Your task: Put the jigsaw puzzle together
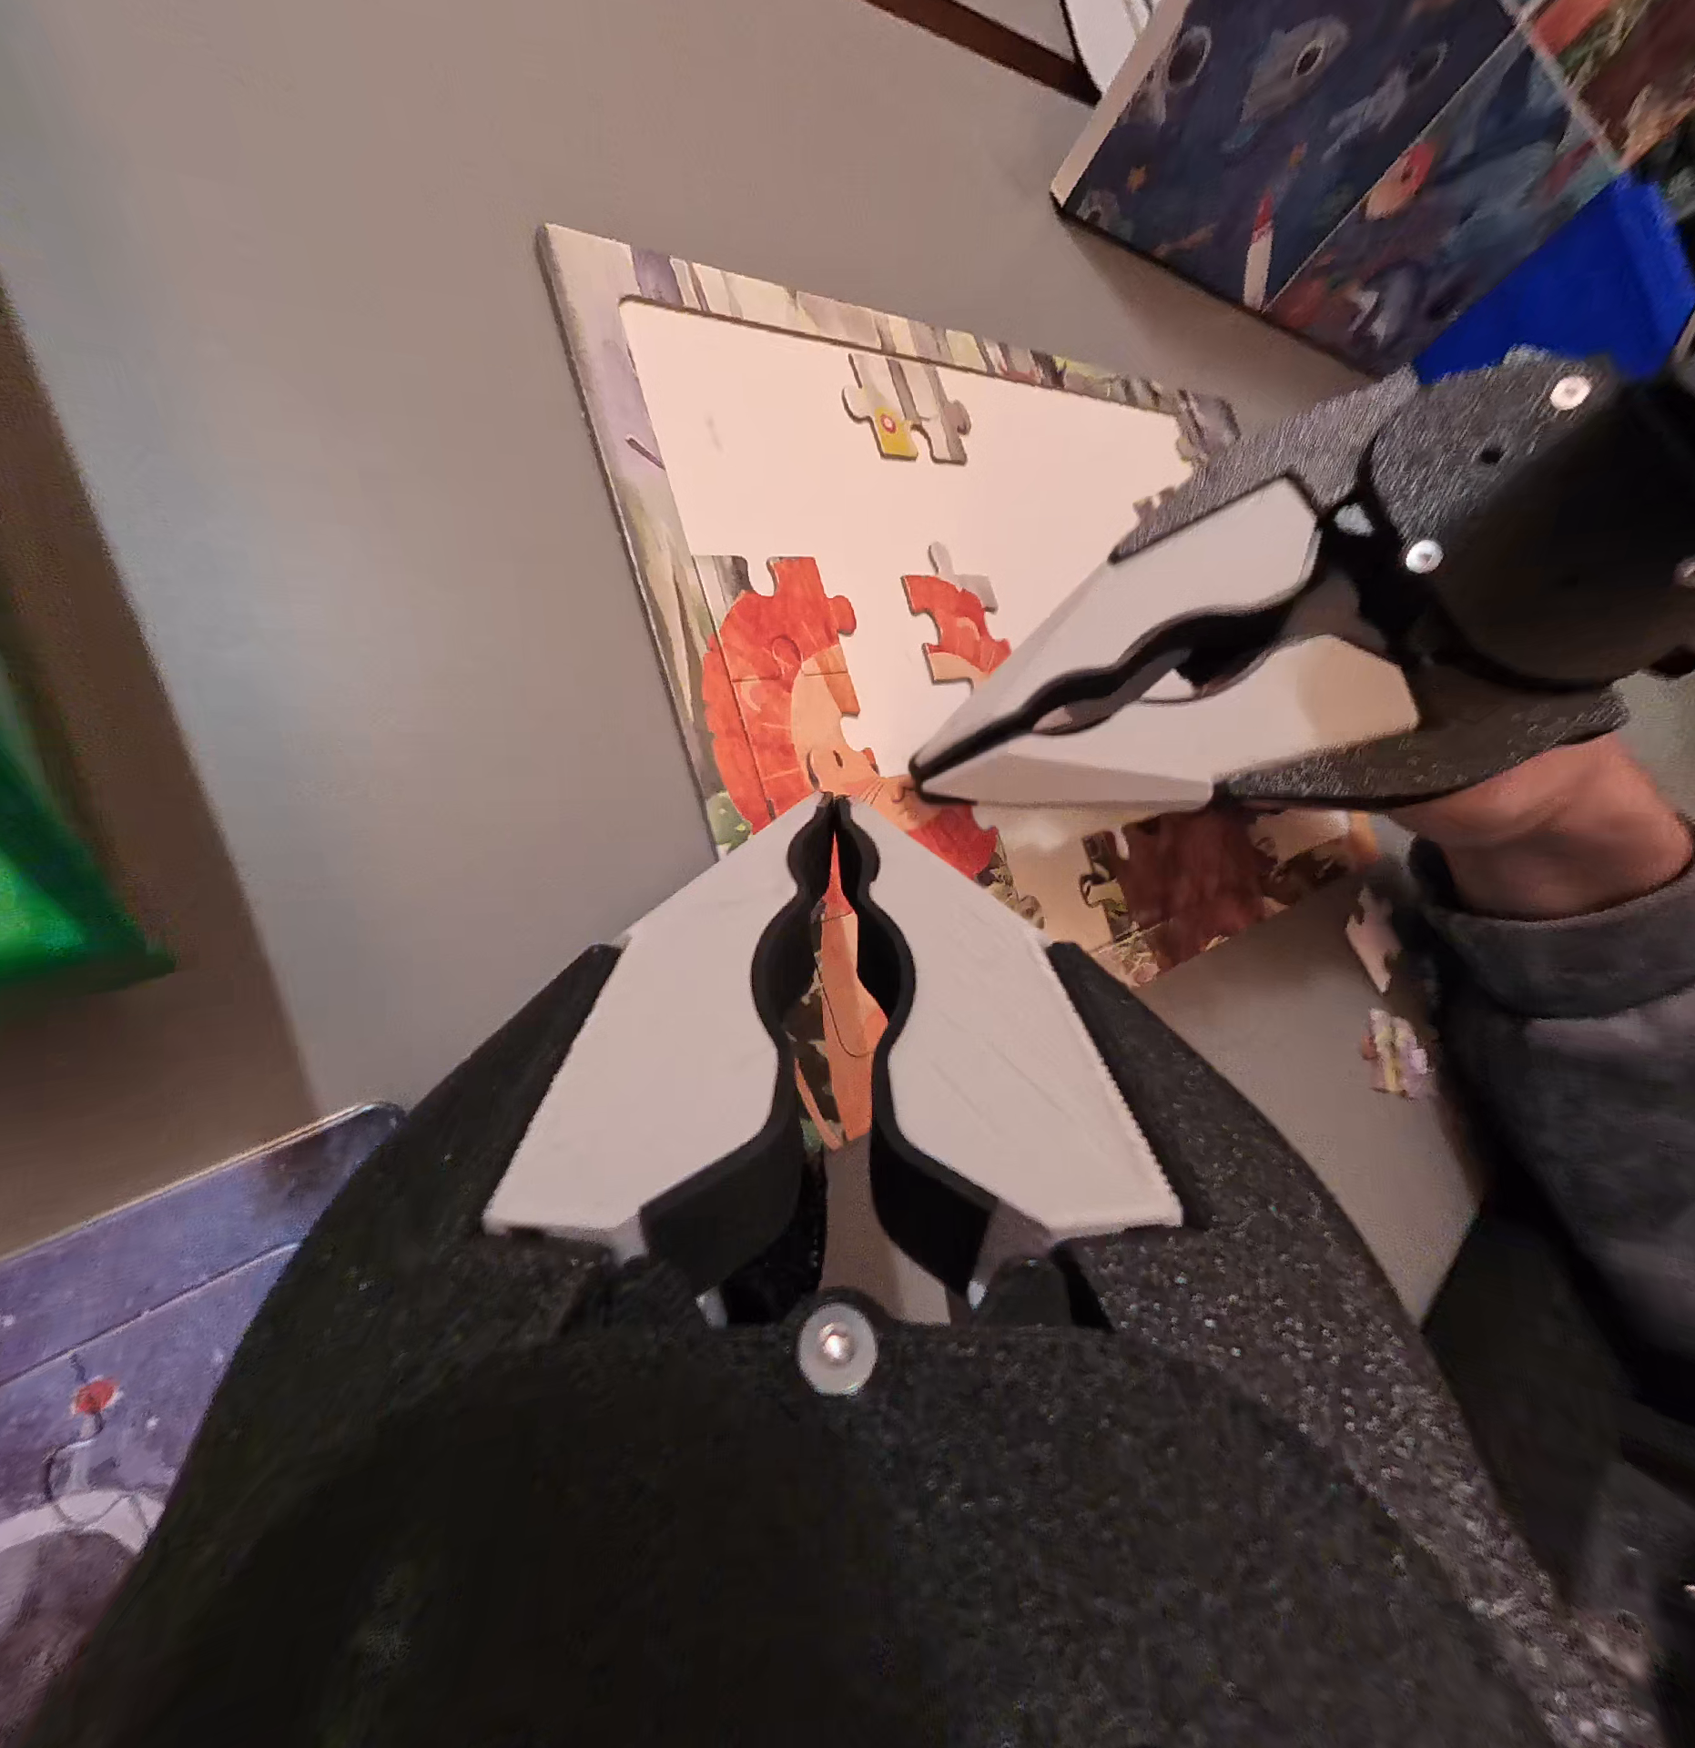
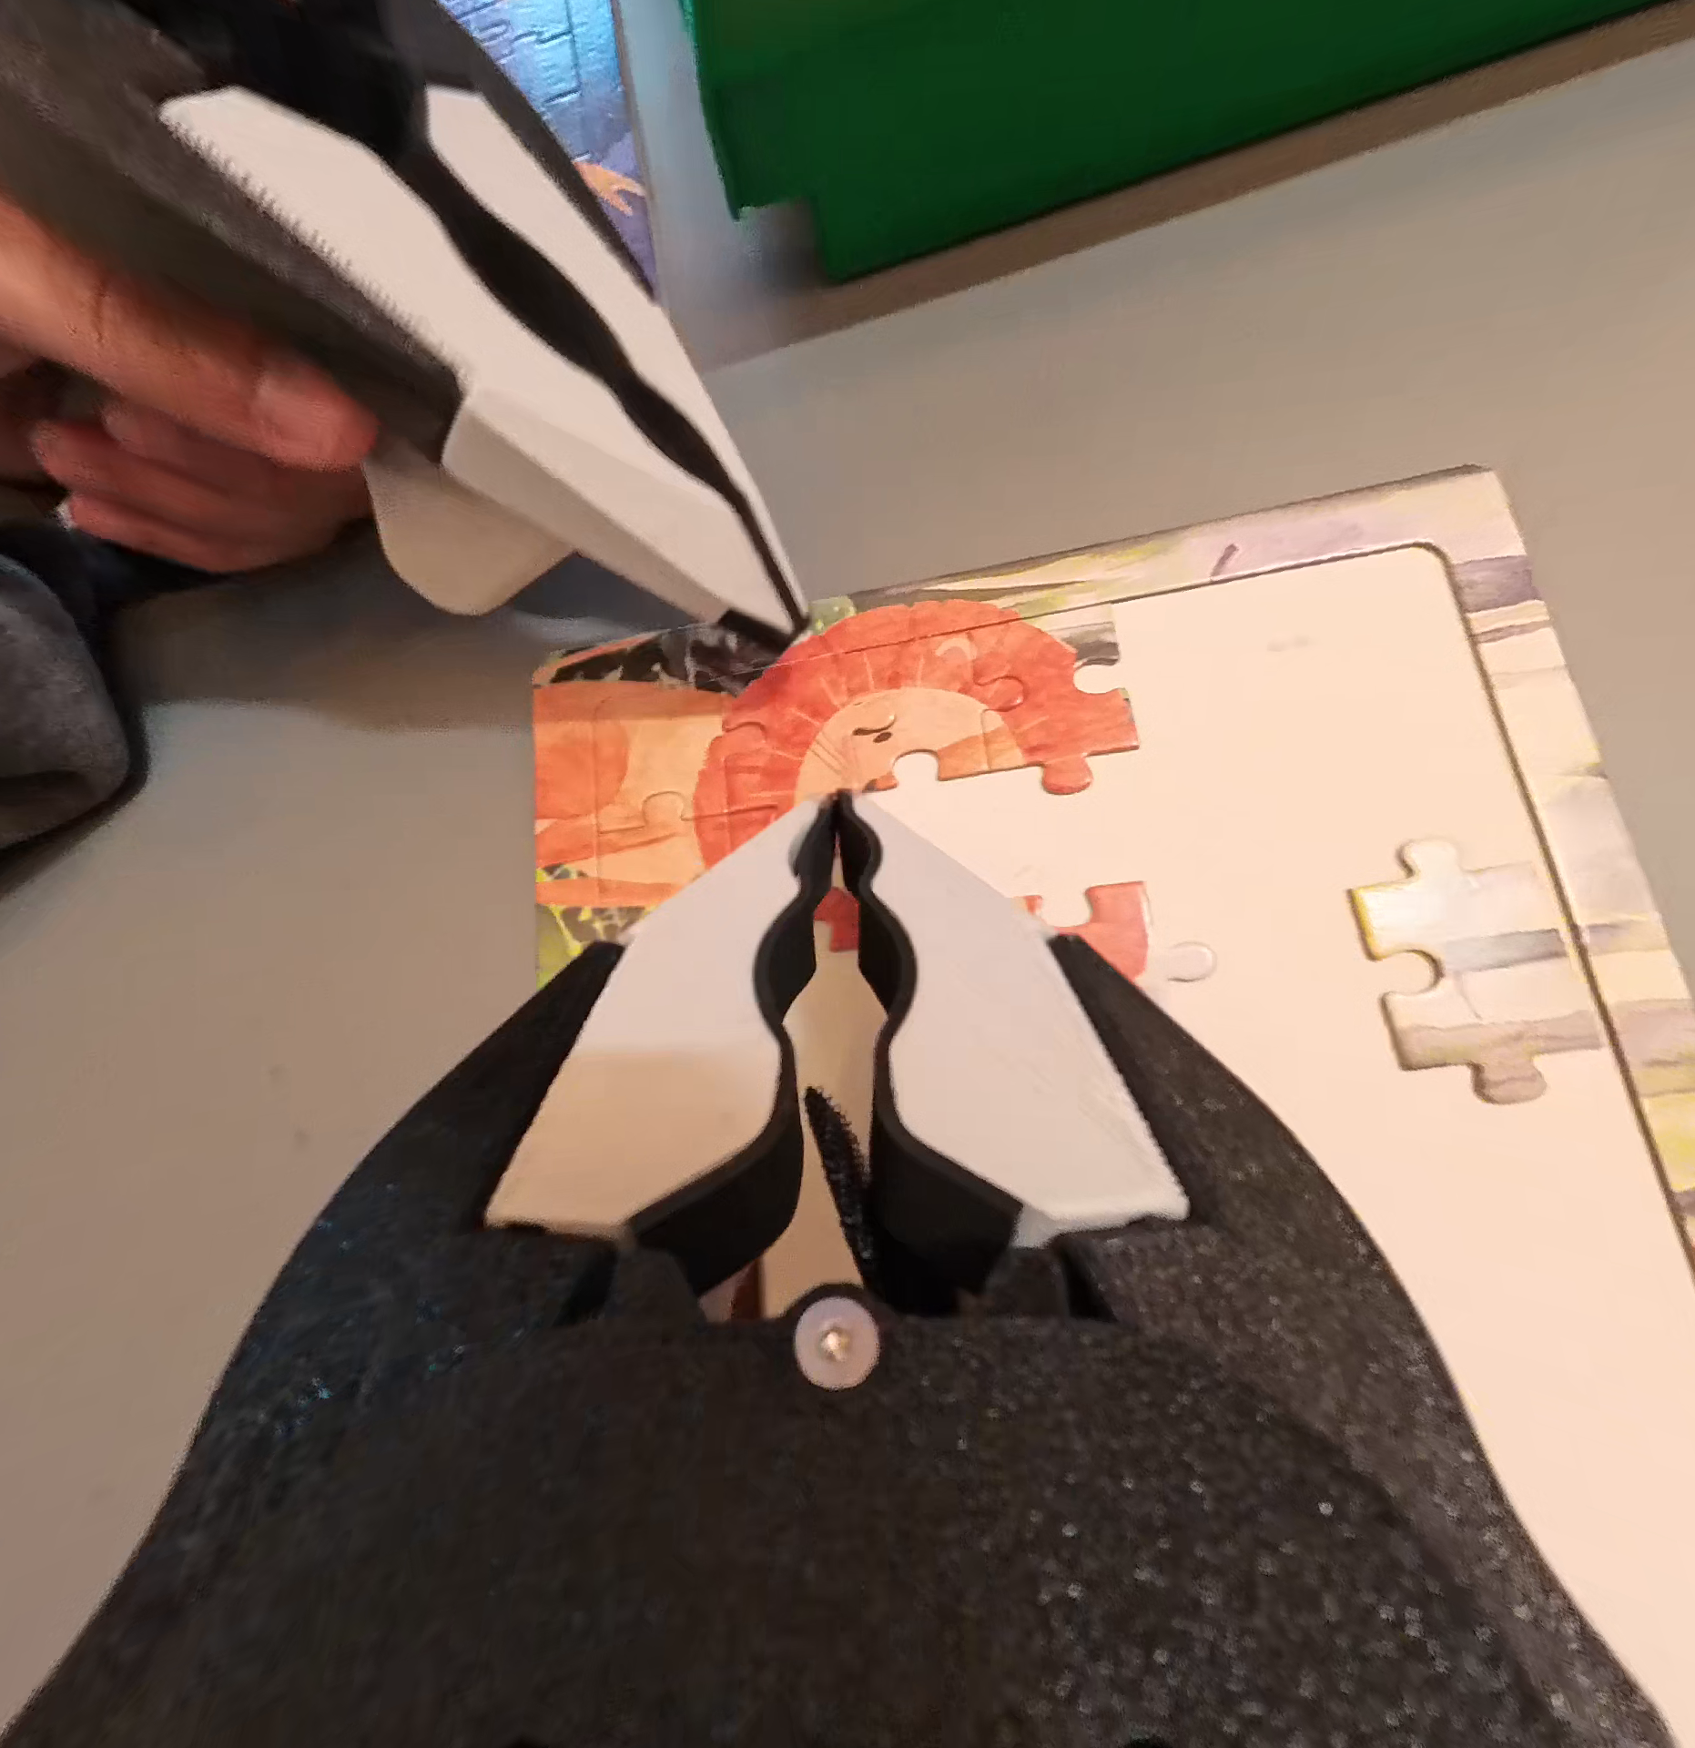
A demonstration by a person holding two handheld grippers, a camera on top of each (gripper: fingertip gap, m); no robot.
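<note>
Cardboard jigsaw puzzle (image 2: pixel 929 700), knobbed pieces interlocked inside flat tray (image 2: pixel 1506 605).

One puzzle tray (image 1: pixel 588 378) lies on the table. Two loose pieces sit inside it: one orange (image 1: pixel 957 629) near the middle, one grey-striped (image 1: pixel 905 416) at its far side. Two more pieces (image 1: pixel 1397 1050) lie outside, right. Two grippers work: left (image 1: pixel 832 804), right (image 1: pixel 919 768).
</note>
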